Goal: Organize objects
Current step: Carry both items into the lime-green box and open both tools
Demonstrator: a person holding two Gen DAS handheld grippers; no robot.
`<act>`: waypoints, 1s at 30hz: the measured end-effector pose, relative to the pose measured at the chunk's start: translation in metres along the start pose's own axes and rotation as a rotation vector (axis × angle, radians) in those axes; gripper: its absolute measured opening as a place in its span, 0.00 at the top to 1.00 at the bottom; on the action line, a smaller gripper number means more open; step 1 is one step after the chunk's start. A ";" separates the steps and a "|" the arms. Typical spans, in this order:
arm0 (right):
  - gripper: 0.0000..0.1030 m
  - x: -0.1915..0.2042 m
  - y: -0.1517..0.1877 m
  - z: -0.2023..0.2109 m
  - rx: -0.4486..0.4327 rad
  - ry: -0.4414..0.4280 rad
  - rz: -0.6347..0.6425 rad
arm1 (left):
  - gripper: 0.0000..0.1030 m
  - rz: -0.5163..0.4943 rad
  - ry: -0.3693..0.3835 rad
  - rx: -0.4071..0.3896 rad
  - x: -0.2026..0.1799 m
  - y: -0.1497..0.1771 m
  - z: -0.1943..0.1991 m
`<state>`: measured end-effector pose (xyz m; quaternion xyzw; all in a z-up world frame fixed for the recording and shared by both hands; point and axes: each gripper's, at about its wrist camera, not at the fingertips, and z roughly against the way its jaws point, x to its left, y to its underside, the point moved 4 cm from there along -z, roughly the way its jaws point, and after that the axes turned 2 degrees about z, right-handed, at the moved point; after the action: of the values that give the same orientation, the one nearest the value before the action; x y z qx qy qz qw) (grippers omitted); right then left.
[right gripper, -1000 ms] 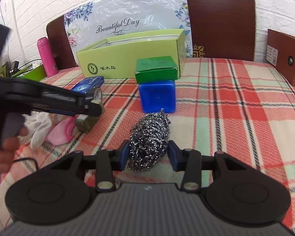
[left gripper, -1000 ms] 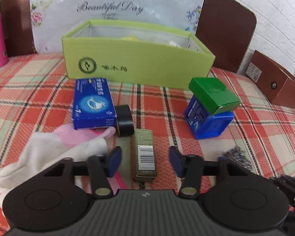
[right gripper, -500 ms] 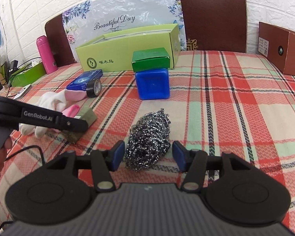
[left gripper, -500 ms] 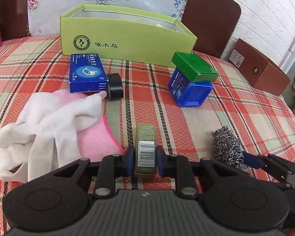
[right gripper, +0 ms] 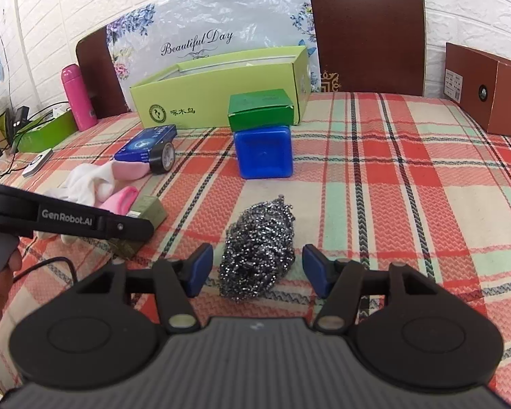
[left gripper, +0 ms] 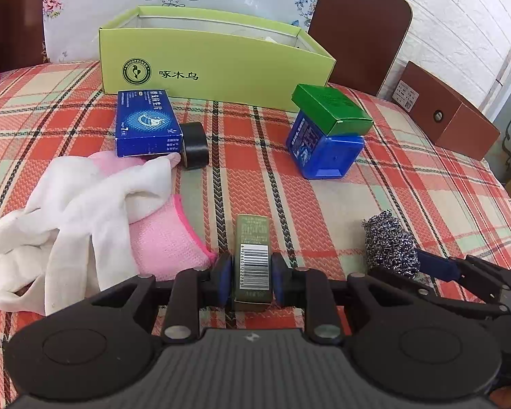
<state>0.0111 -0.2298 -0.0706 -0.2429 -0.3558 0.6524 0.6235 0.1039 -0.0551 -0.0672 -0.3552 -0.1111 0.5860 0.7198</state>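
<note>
The left hand-held gripper [left gripper: 249, 277] is clenched on the olive box [left gripper: 252, 259], its 2 blue pads pressed against the box's long sides with the barcode face up, low over the plaid table [left gripper: 408, 177]. At 9 o'clock from the box, just beside it, lies the pink and white cloth [left gripper: 95, 211].

The right hand-held gripper [right gripper: 257, 267] is released, its fingers [right gripper: 197, 269] spread on either side of the steel wool scourer [right gripper: 259, 245] without touching it; the scourer rests on the table between them.

Toward 12 o'clock in the left wrist view stands the open lime-green box [left gripper: 214, 58] at the table's far edge. In front of it, near 11 o'clock, the flat blue carton [left gripper: 146, 122] lies with the black tape roll [left gripper: 195, 145] touching its right end. Near 1 o'clock the green box [left gripper: 330, 109] sits on top of the blue container [left gripper: 323, 150].

Farther right, at 2 o'clock, a brown box [left gripper: 449, 112] sits at the table's edge. In the right wrist view a pink bottle [right gripper: 77, 97] stands upright at 10 o'clock, left of the lime-green box.
</note>
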 end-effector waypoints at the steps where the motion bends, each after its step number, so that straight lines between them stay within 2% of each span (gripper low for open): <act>1: 0.55 0.000 0.000 -0.001 0.005 -0.002 0.002 | 0.76 -0.004 0.003 -0.002 0.000 0.001 0.000; 5: 0.63 0.003 -0.003 0.002 0.005 -0.017 0.009 | 0.77 -0.001 0.015 -0.011 0.000 0.000 0.003; 9: 0.63 0.008 -0.020 0.015 -0.040 -0.075 0.016 | 0.77 -0.007 0.049 -0.058 -0.003 -0.010 0.018; 14: 0.63 0.016 -0.057 0.028 -0.138 -0.111 0.050 | 0.77 -0.025 0.072 -0.141 -0.005 -0.035 0.037; 19: 0.63 0.020 -0.100 0.027 -0.219 -0.135 0.075 | 0.77 -0.028 0.064 -0.217 0.002 -0.063 0.049; 25: 0.63 0.025 -0.151 0.002 -0.277 -0.150 0.093 | 0.77 -0.011 0.014 -0.287 0.021 -0.102 0.048; 30: 0.63 0.028 -0.188 -0.041 -0.283 -0.156 0.091 | 0.77 0.018 -0.025 -0.315 0.041 -0.142 0.033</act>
<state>0.1597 -0.2009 0.0513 -0.2930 -0.4800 0.6403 0.5233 0.2051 -0.0136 0.0368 -0.4575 -0.2074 0.5721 0.6484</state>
